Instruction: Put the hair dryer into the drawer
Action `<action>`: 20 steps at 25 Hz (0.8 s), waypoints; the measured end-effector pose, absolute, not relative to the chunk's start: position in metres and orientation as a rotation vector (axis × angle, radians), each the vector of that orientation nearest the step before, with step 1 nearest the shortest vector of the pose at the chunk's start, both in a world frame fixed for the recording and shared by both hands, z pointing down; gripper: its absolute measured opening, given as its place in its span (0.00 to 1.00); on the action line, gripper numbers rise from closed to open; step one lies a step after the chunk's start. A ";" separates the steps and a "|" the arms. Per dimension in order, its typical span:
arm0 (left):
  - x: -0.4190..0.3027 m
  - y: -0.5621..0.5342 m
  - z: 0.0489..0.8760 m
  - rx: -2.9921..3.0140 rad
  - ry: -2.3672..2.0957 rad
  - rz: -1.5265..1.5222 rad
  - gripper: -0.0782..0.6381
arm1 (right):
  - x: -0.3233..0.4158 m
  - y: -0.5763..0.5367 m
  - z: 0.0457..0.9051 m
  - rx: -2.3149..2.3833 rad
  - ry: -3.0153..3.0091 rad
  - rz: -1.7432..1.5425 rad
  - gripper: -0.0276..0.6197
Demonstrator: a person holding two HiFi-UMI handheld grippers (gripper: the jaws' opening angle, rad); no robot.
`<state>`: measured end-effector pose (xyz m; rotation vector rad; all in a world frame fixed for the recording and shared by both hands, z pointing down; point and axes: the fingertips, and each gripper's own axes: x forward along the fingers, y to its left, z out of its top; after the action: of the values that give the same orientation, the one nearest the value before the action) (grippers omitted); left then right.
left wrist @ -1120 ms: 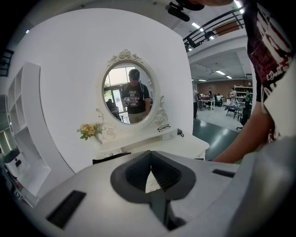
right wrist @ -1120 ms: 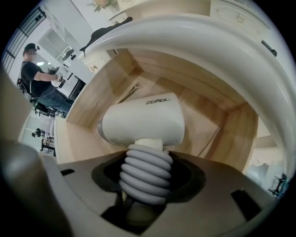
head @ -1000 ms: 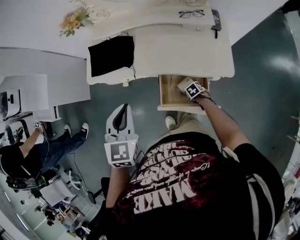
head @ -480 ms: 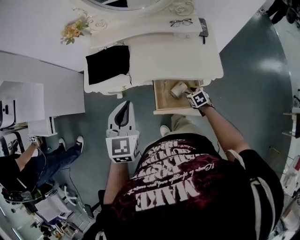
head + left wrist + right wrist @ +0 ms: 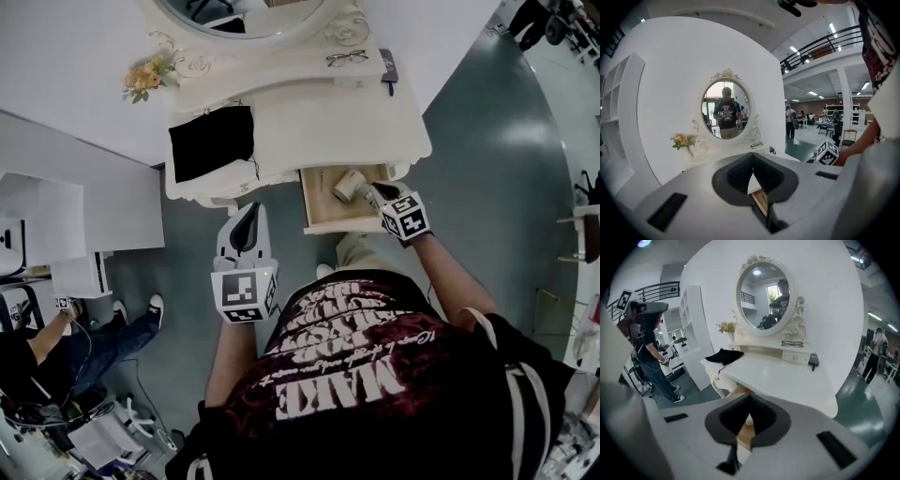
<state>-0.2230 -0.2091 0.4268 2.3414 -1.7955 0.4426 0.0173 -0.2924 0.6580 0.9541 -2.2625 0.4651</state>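
Facing the white dressing table (image 5: 328, 122), I see its wooden drawer (image 5: 316, 199) open at the near right, with the pale cream hair dryer (image 5: 349, 185) lying inside. My right gripper (image 5: 379, 195), near it, has just clenched on nothing; my left gripper (image 5: 247, 216) is clenched and empty.

light: bright, even (overhead strips (image 5: 833, 28)) | edges: fisheye-bent, dark-vignetted | near foreground: soft
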 end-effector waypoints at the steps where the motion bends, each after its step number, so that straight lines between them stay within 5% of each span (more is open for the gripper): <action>1: -0.223 -0.208 0.425 2.350 -1.793 0.436 0.12 | 0.014 -0.289 0.642 0.958 -2.289 0.433 0.05; 20: -0.223 -0.178 0.377 2.475 -1.803 0.258 0.12 | 0.006 -0.238 0.373 1.206 -2.673 0.105 0.05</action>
<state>-0.2232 -0.1779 0.3774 2.4747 -1.8030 0.2580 0.0059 -0.2377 0.3734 1.2061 -2.6734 0.1048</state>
